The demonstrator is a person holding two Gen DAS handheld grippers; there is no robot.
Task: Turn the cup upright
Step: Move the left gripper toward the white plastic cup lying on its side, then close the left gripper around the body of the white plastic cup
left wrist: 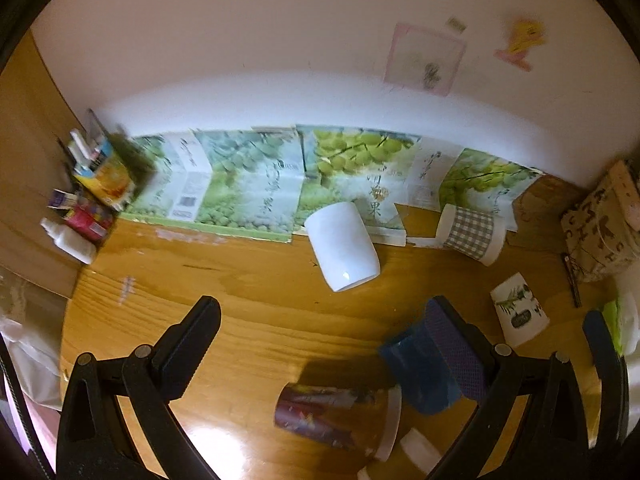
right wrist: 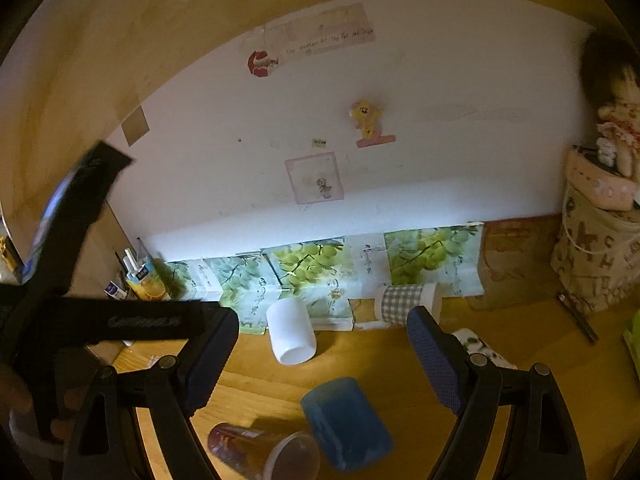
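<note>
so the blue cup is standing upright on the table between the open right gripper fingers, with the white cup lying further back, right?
Not quite: the blue cup is not upright, it lies on its side on the wooden table, as the right wrist view shows. The rest holds: it sits between the fingers of the open right gripper, and the white cup lies further back.

Glossy wood table [left wrist: 248, 320]; glossy white cup [left wrist: 342, 246]; matt blue cup [right wrist: 346, 424]

A wooden worktop [left wrist: 248, 320] carries five tipped cups: white [left wrist: 343, 246], blue [right wrist: 347, 424], checked [left wrist: 472, 234], leaf-printed [left wrist: 519, 310], and a dark printed one [left wrist: 336, 416].
</note>
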